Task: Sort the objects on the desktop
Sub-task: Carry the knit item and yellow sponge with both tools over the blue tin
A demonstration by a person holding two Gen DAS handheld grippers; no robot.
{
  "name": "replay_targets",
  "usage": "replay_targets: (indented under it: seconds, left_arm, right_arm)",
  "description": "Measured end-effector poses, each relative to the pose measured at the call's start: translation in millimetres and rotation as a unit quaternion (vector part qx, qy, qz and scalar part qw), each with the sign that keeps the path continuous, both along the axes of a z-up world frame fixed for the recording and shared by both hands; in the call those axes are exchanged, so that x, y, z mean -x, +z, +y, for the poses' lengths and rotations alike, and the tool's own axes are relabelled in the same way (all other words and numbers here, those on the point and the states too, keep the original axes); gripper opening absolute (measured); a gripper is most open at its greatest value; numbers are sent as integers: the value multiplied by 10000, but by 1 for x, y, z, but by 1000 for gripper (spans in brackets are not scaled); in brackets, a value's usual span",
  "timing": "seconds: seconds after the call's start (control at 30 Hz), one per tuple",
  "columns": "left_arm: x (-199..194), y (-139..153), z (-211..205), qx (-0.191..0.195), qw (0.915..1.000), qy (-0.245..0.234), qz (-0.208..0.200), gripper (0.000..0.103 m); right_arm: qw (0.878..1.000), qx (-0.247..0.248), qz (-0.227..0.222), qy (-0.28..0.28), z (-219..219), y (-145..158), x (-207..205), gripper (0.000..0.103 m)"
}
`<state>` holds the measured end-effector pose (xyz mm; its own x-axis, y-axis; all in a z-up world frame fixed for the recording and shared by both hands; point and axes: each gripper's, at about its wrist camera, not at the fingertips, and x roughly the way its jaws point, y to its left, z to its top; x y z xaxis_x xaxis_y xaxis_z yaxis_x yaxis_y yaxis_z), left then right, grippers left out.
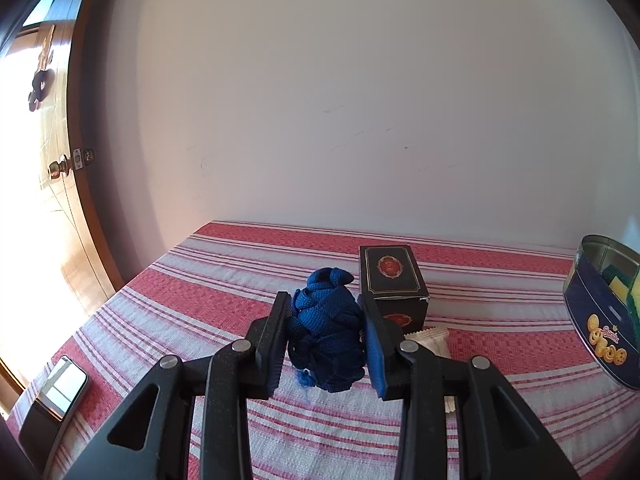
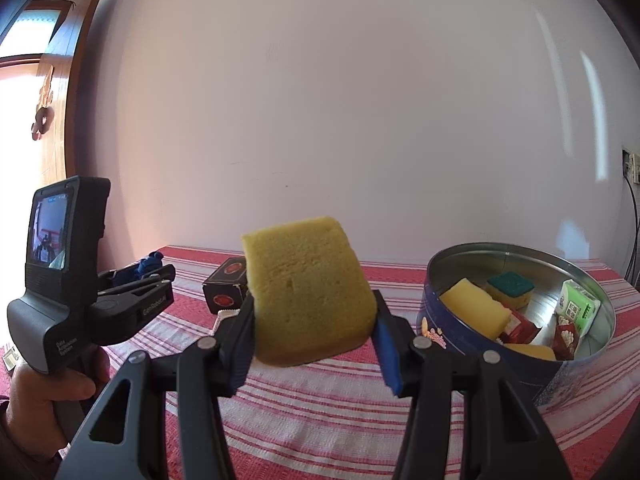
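My left gripper (image 1: 325, 312) is shut on a bundle of blue woven strap (image 1: 326, 328), held just above the red-striped tablecloth (image 1: 224, 264). In the right wrist view my right gripper (image 2: 314, 312) is shut on a yellow sponge (image 2: 308, 292), lifted above the cloth to the left of a round blue cookie tin (image 2: 452, 330). The tin holds yellow sponges (image 2: 474, 312), a green-topped sponge (image 2: 510, 286), a small white-green carton (image 2: 578, 308) and red packets (image 2: 520, 326). The left gripper (image 2: 160, 276) and the hand holding it show at the left of that view.
A black box with a red emblem (image 1: 394, 280) stands just behind the strap, and a white sachet (image 1: 430, 338) lies beside it. A phone (image 1: 60, 388) lies at the table's left edge. The cookie tin (image 1: 600, 320) sits at the right. A wall runs behind, a wooden door (image 1: 52, 160) at the left.
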<state>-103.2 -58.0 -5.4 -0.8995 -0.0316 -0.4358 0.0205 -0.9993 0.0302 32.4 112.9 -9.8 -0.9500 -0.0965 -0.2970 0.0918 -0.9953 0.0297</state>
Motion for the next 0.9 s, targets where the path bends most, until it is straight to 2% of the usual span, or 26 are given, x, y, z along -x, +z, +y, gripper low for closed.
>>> replay_targets:
  seconds: [0.43, 0.9]
  left_arm:
    - [-21, 3, 22, -155, 9993, -326, 8, 36]
    - [-40, 6, 70, -120, 9962, -862, -50, 36]
  right_arm:
    - [9996, 120, -21, -266, 31, 6, -16, 53]
    - [9970, 141, 20, -759, 82, 2, -32, 53]
